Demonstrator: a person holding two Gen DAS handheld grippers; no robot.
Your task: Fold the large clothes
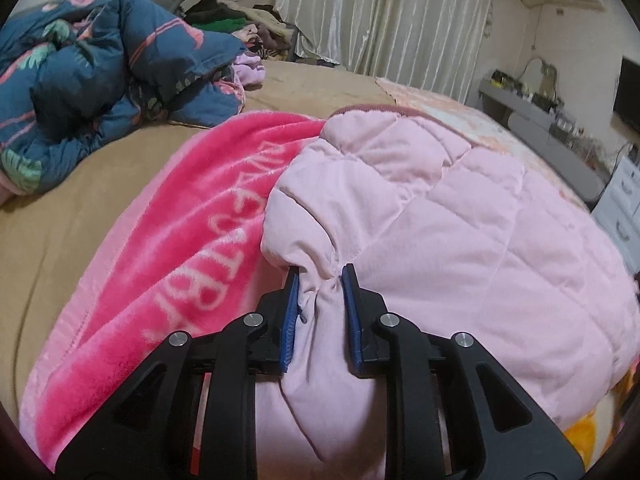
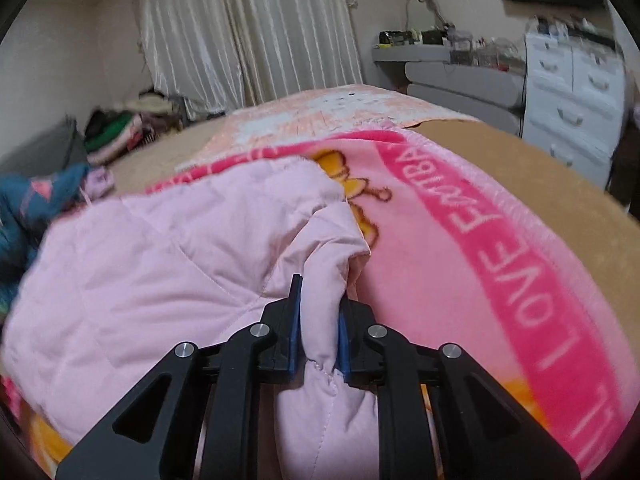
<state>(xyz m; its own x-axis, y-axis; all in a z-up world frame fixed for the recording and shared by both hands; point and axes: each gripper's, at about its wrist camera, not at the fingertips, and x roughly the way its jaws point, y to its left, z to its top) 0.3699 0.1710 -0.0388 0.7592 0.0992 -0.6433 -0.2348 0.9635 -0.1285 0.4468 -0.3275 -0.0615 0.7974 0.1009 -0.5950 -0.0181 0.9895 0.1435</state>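
A: Where the bed (image 1: 80, 208) shows bare, its cover is a flat tan sheet, and over that lies a plush pink blanket (image 1: 168, 240) with a deep-pink band and white block letters woven into the pile.

B: And the garment?

A: The pale pink quilted coat (image 1: 460, 220) lies on top of the blanket, puffy, soft and matte, stitched in big diamond panels, with a darker ribbed trim along its far edge. It sits between both claws.

B: How do the claws stand?

A: The left claw (image 1: 320, 300) is pinched on a bunched fold of the coat; the fabric gathers into wrinkles between the blue ridged pads (image 1: 291, 320) on the black angular fingers. The right claw (image 2: 320, 320) clamps another padded fold of the coat (image 2: 160, 260), with a seam of stitching showing just below the pads.

B: Anything beside it?

A: In the right wrist view the blanket (image 2: 460, 280) carries an orange cartoon figure by the coat's edge. Further up the bed, a crumpled dark blue floral quilt (image 1: 100, 72) lies in a rounded heap, well apart from the coat. Behind hang glossy cream curtains (image 1: 380, 12) in vertical pleats, and a white chest of drawers (image 2: 572, 96) stands by the wall.
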